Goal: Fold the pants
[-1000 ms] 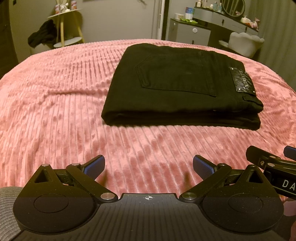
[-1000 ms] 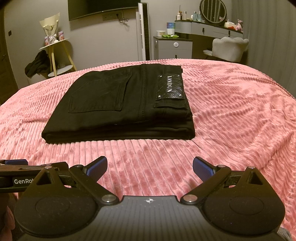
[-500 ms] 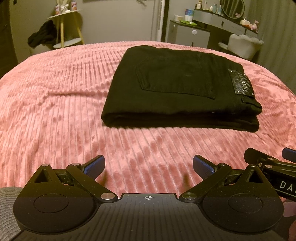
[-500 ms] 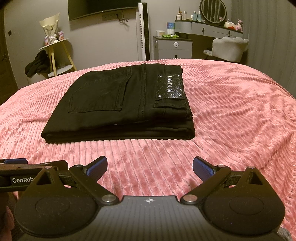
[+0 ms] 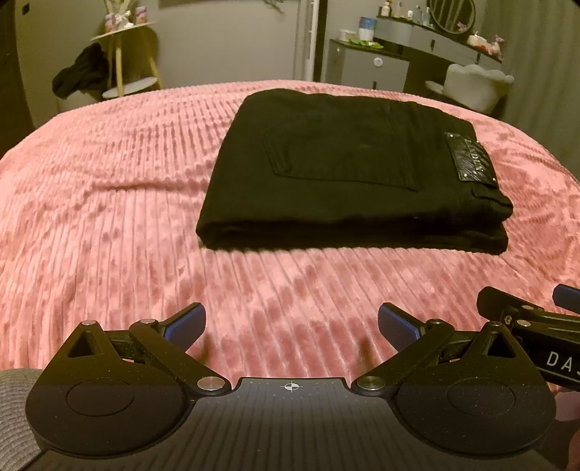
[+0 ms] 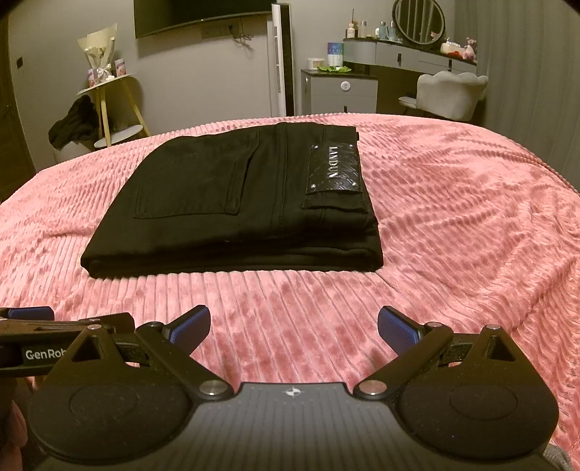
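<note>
Black pants (image 5: pixel 348 170) (image 6: pixel 235 203) lie folded into a flat rectangle on the pink ribbed bedspread (image 5: pixel 108 224) (image 6: pixel 471 224), back pocket and shiny waistband label facing up. My left gripper (image 5: pixel 291 326) hovers open over the bedspread, well short of the pants' near edge, nothing between its blue pads. My right gripper (image 6: pixel 293 324) is likewise open and empty, a similar distance from the fold. Each gripper shows at the edge of the other's view: the right one (image 5: pixel 536 326), the left one (image 6: pixel 43 326).
Beyond the bed stand a small yellow-legged side table (image 6: pixel 108 105) with dark clothing draped on it, a grey cabinet (image 6: pixel 339 90), a dressing table with a round mirror (image 6: pixel 418 20) and a pale chair (image 6: pixel 449 94). Bedspread surrounds the pants on all sides.
The left wrist view has shifted slightly, with the pants a little lower in frame. Both grippers stay open and the pants have not moved.
</note>
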Tool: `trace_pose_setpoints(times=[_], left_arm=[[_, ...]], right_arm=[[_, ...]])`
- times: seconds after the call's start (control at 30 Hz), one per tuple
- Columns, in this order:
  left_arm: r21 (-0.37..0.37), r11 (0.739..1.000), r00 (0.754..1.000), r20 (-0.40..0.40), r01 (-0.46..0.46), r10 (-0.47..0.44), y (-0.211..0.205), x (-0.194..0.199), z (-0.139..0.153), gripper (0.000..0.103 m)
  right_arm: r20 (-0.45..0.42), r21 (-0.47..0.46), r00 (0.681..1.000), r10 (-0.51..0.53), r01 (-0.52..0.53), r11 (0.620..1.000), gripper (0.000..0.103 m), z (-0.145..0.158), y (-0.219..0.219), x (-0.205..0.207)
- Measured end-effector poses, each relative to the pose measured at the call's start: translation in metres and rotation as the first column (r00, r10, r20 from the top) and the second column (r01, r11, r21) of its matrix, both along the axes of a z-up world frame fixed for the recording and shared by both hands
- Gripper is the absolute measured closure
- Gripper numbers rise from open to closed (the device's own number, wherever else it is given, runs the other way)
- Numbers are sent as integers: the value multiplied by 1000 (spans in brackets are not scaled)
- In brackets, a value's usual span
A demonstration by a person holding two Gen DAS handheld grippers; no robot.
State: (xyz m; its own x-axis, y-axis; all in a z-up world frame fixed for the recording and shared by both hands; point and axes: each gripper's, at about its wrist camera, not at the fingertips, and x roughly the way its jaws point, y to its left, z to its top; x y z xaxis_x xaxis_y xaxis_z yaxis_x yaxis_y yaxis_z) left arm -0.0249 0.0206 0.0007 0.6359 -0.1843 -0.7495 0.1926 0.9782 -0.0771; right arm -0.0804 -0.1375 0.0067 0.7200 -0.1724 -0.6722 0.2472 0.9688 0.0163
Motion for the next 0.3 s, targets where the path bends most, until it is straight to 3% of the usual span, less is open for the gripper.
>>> trace_pose_setpoints(times=[0.3], left_arm=[[17, 1000, 1000, 10, 5, -5, -1, -1, 0, 0]], right_arm=[[-6, 2, 1000, -6, 6, 1000, 4, -1, 0, 1]])
